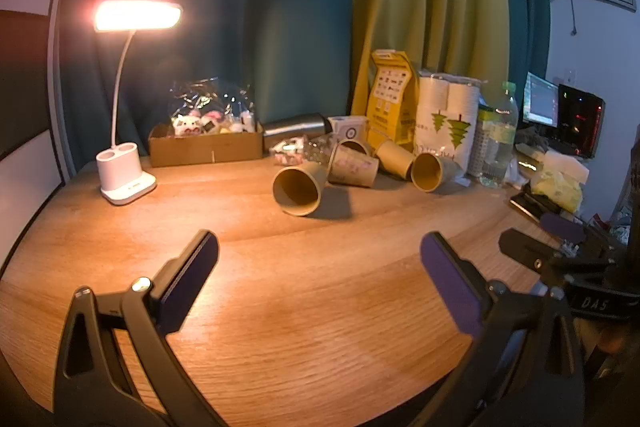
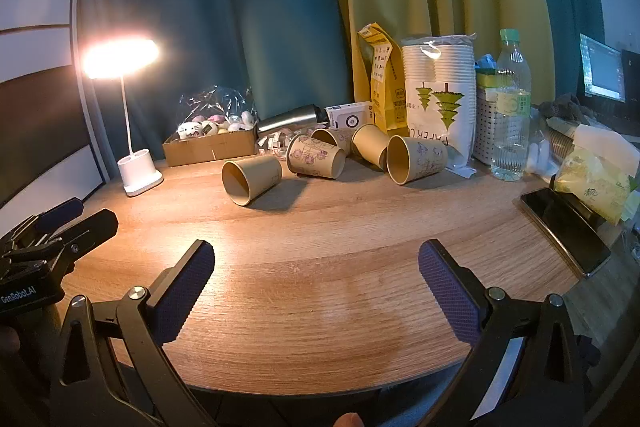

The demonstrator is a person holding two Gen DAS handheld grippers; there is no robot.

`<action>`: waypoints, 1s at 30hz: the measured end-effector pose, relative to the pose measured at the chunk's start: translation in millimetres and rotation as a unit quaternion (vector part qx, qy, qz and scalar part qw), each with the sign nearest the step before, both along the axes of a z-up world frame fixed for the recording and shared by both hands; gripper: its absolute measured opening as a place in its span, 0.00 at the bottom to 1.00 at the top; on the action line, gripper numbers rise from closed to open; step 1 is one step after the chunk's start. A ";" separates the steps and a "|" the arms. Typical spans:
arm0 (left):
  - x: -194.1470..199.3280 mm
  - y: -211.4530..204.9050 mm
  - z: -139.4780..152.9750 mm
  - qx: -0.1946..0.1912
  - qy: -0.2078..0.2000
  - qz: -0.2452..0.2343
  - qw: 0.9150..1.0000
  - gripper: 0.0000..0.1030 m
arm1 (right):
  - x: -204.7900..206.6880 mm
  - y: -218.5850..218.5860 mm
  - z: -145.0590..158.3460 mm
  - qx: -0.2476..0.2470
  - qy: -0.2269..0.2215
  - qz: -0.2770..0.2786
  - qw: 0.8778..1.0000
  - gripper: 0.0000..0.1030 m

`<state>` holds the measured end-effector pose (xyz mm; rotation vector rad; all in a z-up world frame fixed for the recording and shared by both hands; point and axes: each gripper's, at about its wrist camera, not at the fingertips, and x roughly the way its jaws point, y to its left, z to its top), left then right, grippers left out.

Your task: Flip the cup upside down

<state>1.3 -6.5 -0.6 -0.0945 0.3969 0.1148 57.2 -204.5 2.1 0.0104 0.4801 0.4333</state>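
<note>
Several tan paper cups lie on their sides at the back of the wooden table [image 1: 320,307]. The nearest cup [image 1: 298,189] has its mouth toward me; it also shows in the right wrist view [image 2: 250,181]. Behind it lie a printed cup [image 1: 352,167] and another cup [image 1: 434,171], which shows in the right wrist view [image 2: 416,159]. My left gripper [image 1: 320,243] is open and empty above the table's front part. My right gripper [image 2: 316,251] is open and empty, well short of the cups. Each gripper shows at the edge of the other's view.
A lit white desk lamp [image 1: 126,179] stands at the left. A cardboard box [image 1: 204,147], a steel flask [image 1: 296,129], a yellow bag [image 1: 390,95], a sleeve of cups [image 1: 446,115] and a water bottle [image 2: 512,107] line the back. A phone [image 2: 564,227] lies at the right.
</note>
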 end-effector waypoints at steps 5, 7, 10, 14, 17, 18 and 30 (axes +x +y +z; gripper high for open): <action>0.0 0.2 0.1 0.000 0.000 0.000 1.000 0.99 | -0.5 0.0 0.3 -0.001 0.000 0.000 1.000 1.00; 0.4 1.1 0.2 -0.001 0.001 0.000 1.000 0.99 | -0.2 0.4 0.3 0.000 0.000 0.000 1.000 1.00; 0.6 0.9 0.1 0.000 0.000 0.000 1.000 0.99 | -0.2 0.6 0.6 -0.001 0.000 0.000 1.000 1.00; 0.4 0.6 0.4 -0.001 0.000 0.000 1.000 0.99 | -1.2 0.3 0.5 -0.002 -0.001 0.001 1.000 1.00; -0.1 0.1 1.3 -0.001 -0.002 0.001 1.000 0.99 | -1.1 1.6 0.2 -0.002 0.000 0.000 1.000 1.00; -0.4 -0.1 1.6 -0.001 -0.003 0.000 1.000 0.99 | -1.2 2.0 0.2 -0.002 0.000 0.000 1.000 1.00; -1.1 -0.1 3.8 -0.002 -0.003 -0.006 1.000 0.99 | -1.4 2.1 0.7 -0.003 -0.001 0.000 1.000 1.00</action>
